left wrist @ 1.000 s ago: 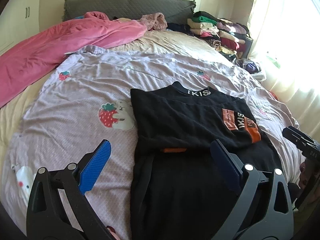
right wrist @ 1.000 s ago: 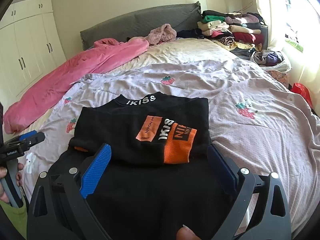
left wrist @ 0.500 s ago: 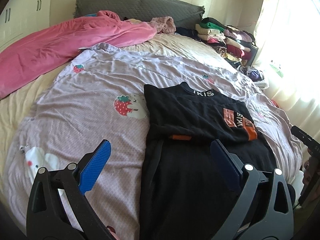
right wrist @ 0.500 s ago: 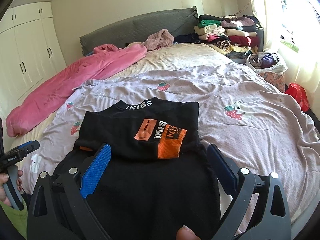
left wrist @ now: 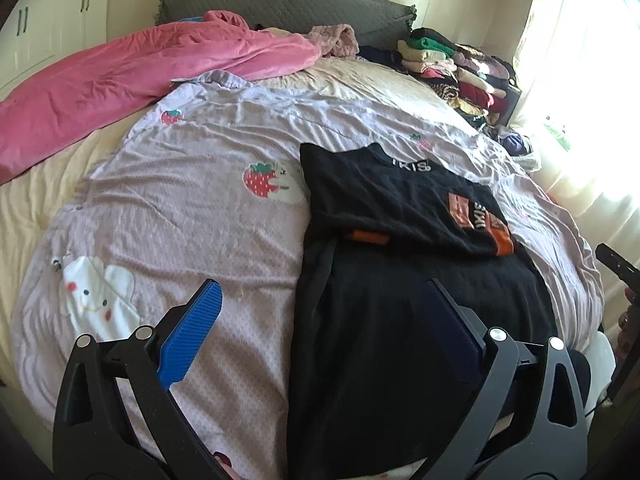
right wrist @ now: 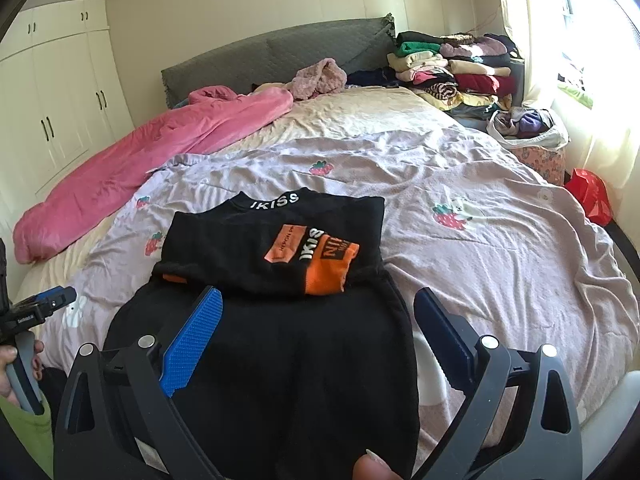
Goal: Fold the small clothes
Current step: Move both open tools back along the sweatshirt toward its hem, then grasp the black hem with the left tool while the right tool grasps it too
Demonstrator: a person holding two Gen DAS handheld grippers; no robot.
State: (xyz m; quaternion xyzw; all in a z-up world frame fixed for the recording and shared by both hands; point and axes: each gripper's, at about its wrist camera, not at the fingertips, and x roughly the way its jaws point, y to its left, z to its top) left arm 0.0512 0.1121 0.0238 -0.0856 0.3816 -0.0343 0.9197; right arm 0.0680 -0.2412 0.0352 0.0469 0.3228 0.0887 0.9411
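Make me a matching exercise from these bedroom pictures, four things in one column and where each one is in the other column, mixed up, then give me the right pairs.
Things:
1. black shirt
2. pink blanket
3. stack of folded clothes
4. red bag

Places:
A. on the floor beside the bed, near the window
B. spread on the lilac sheet, just ahead of both open tongs
C. piled by the headboard's window-side end
D. bunched along the bed's wardrobe side

Pairs: 1-B, 2-D, 3-C, 4-A

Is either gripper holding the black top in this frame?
No. Both the left gripper and right gripper are open above the black top, gripping nothing.
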